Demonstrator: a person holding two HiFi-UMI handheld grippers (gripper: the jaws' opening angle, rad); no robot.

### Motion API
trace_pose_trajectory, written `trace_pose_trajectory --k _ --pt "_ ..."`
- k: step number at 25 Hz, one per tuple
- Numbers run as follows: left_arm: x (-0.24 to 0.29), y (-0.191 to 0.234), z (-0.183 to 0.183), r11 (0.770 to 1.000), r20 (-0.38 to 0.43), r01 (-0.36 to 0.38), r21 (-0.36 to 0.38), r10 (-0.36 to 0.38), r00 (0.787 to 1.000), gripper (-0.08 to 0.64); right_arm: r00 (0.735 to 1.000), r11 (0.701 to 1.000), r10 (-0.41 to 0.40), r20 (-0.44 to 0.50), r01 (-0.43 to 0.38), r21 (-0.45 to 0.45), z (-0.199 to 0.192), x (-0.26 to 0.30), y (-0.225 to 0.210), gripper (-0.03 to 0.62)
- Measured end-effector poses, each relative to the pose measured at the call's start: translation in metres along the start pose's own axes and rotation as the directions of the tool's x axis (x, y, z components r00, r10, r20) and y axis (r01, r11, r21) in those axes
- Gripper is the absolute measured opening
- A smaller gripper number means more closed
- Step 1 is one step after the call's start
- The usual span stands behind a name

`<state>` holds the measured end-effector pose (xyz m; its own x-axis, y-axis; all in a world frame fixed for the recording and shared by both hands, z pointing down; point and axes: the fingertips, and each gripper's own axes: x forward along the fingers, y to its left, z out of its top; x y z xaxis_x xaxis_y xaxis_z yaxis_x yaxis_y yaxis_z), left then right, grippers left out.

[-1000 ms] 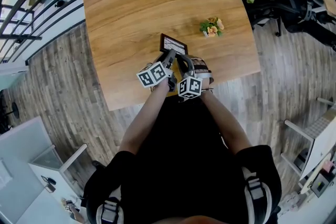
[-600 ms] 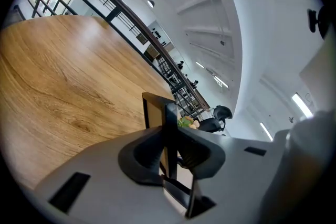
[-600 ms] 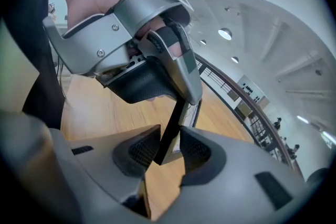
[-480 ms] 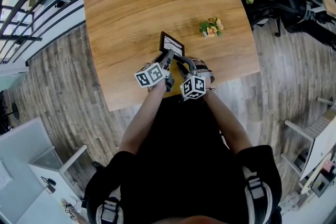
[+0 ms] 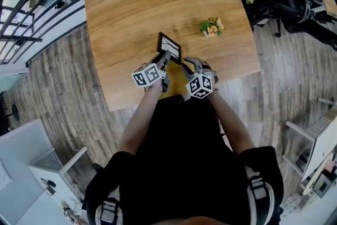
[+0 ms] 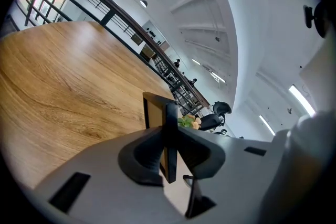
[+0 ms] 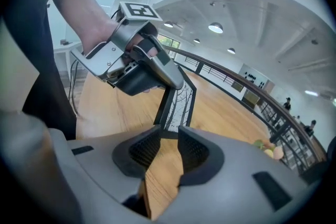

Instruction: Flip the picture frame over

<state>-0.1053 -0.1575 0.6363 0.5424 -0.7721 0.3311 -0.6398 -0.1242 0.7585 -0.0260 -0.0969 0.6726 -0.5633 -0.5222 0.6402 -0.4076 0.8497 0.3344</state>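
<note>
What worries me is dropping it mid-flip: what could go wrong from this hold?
1. The left tongs clamp only a thin edge of the picture frame, held nearly upright over the table. It could pivot or slip out while turning.
2. The right tongs meet the frame's lower edge just at their tips, and a firm pinch isn't clear, so that end may swing loose and knock the wood.

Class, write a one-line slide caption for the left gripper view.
Left gripper clamped on a dark picture frame seen edge-on, with the wooden table beyond.
</note>
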Motion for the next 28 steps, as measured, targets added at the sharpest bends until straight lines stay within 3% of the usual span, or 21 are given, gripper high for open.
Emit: trace_pose_trajectory --k 4,13,18,23,28 --pt "-0.003 -0.006 -0.005 0.998 -0.03 0.061 0.024 -0.06 0.998 0.094 0.998 0.993 0.058 -0.013 -0.057 0.105 -0.01 0.003 -0.001 0.142" --pt "-0.015 -0.019 -0.016 0.986 -0.098 0.15 0.071 -0.143 0.985 0.094 0.996 0.967 0.084 0.029 -0.089 0.238 -0.012 -0.001 -0.026 0.153" --pt "-0.017 -0.026 -0.024 0.98 -0.125 0.184 0.078 -0.174 0.977 0.094 0.986 0.955 0.153 0.07 -0.166 0.245 -0.007 -0.002 -0.039 0.155" --pt "-0.018 -0.039 -0.035 0.963 -0.17 0.226 0.145 -0.201 0.965 0.094 0.961 0.927 0.251 0.116 -0.273 0.259 -0.01 -0.001 -0.038 0.153" --pt "-0.015 -0.052 -0.037 0.955 -0.147 0.258 0.146 -0.237 0.96 0.094 0.938 0.909 0.317 0.137 -0.342 0.239 -0.021 -0.003 -0.048 0.156"
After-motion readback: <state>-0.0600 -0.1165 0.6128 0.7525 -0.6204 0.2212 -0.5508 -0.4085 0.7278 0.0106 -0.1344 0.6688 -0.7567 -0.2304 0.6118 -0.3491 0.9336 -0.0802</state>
